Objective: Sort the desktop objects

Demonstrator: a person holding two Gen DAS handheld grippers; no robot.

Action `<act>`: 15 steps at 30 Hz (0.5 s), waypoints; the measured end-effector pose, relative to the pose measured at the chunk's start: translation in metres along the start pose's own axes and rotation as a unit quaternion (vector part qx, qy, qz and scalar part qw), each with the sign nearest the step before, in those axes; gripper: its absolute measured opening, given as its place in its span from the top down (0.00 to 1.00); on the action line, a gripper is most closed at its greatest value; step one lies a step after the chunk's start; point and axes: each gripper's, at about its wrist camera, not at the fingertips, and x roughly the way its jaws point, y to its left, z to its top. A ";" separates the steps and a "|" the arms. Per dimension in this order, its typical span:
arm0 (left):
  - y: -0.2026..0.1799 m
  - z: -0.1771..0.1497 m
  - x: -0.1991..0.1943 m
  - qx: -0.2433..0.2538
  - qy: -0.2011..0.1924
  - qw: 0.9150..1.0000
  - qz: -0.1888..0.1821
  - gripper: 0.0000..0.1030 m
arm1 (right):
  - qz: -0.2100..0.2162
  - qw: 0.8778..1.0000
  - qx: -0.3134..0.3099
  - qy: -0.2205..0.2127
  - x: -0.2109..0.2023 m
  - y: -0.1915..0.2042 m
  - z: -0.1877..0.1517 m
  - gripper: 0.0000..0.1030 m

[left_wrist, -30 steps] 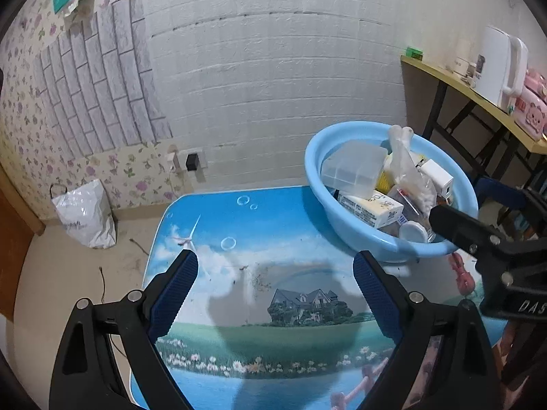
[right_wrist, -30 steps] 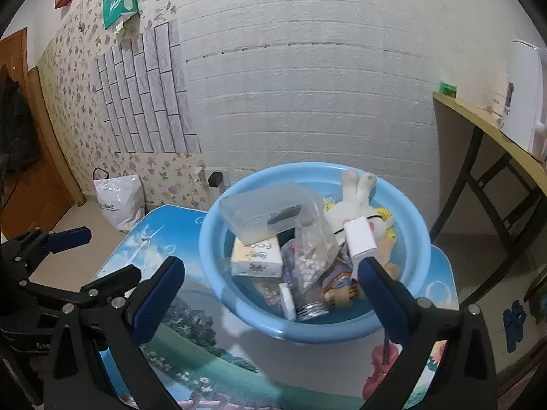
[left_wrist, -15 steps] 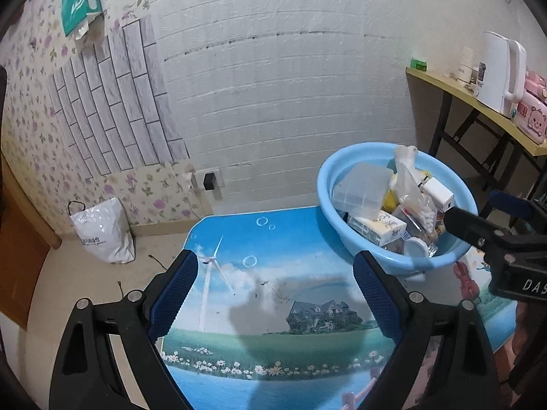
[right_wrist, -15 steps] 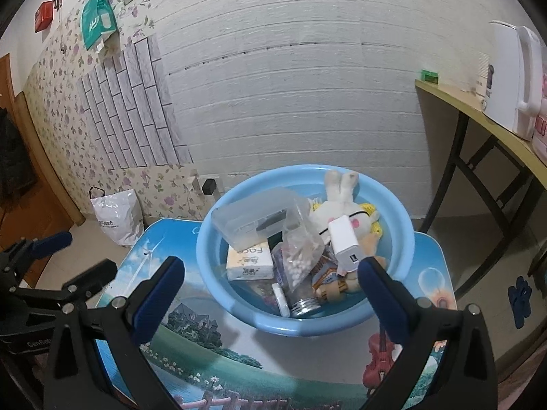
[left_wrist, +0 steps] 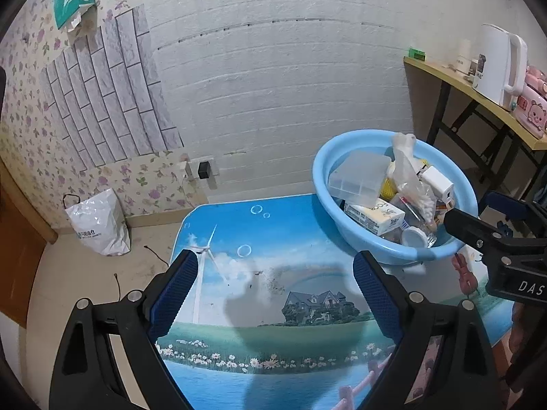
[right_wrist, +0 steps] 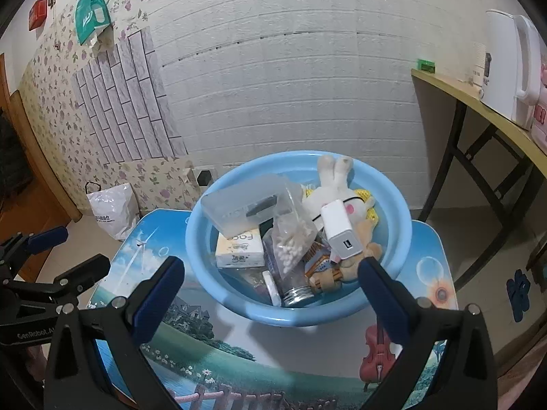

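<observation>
A light blue basin point(right_wrist: 239, 304) point(left_wrist: 324, 184) stands on a small picture-printed table point(left_wrist: 294, 273) point(right_wrist: 239, 358). It is piled with a clear plastic box point(right_wrist: 239, 201) point(left_wrist: 359, 174), a tissue pack point(right_wrist: 239, 249), a bag of cotton swabs point(right_wrist: 290, 239), a white charger point(right_wrist: 340, 229), a plush rabbit point(right_wrist: 331, 177) and a glass jar point(right_wrist: 297, 295). My right gripper point(right_wrist: 270, 270) hovers open just before the basin's near rim. Over the bare left part of the table my left gripper point(left_wrist: 275, 273) stands open and holds nothing.
A white plastic bag point(left_wrist: 99, 222) sits on the floor by the wall, near a socket with a black plug point(left_wrist: 204, 169). At the right, a wooden side table point(left_wrist: 461, 82) carries a white kettle point(left_wrist: 499, 65) and a pink box point(left_wrist: 533, 109).
Both views have pulled back and tilted upward a little: the basin and table look smaller and more of the wall shows. Both grippers stay open and nothing in the basin has moved.
</observation>
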 end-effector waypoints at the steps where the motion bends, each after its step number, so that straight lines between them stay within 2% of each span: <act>1: 0.000 0.000 0.001 -0.001 0.002 1.000 0.000 0.10 | 0.000 1.000 -0.001 0.000 0.000 0.000 0.000 0.00; 15: 0.001 -0.006 0.008 -0.017 0.018 1.000 -0.015 0.10 | 0.001 1.000 -0.003 0.004 0.003 -0.001 -0.003 0.00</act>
